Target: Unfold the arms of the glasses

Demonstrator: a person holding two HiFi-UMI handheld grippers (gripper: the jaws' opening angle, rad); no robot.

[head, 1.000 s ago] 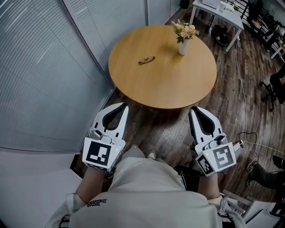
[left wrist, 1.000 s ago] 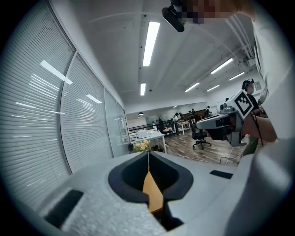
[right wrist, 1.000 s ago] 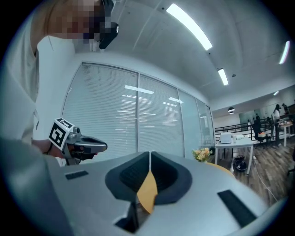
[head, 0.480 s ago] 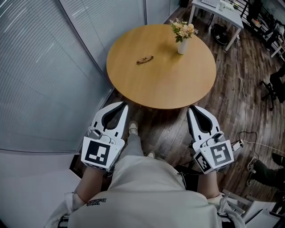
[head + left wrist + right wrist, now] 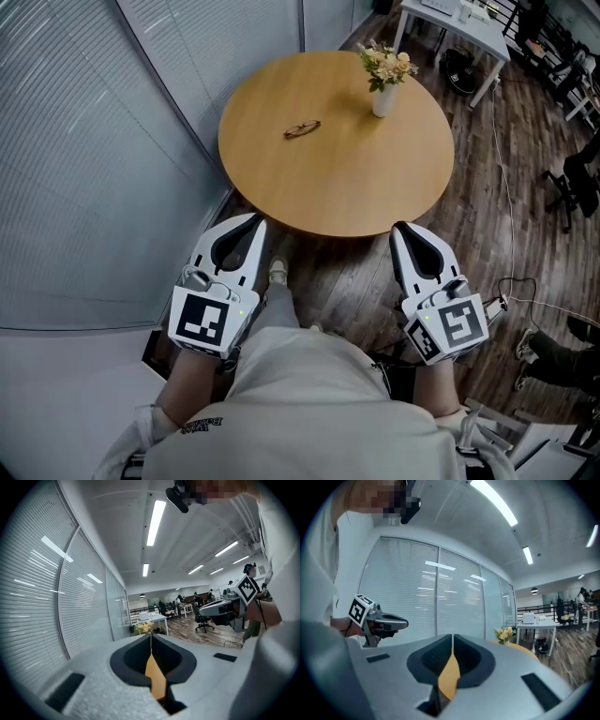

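Left gripper point(image 5: 255, 223): jaws closed, empty.
Right gripper point(image 5: 400, 230): jaws closed, empty.
Glasses point(image 5: 302, 129): on round table point(image 5: 347, 183), well ahead of both grippers, nearer the left.
Flower vase point(image 5: 384, 82): ahead of the right gripper.

Glasses point(image 5: 302, 129) on table point(image 5: 347, 173), left of vase point(image 5: 383, 101)

An office: white desk point(image 5: 466, 30), swivel chair point(image 5: 202, 617) (slatted blinds point(image 5: 84, 187) alongside).

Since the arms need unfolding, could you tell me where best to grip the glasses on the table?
Probably one end of the frame, from above: the glasses lie flat and low on the table, their length running across the view. They are too small here to pick out the arms.
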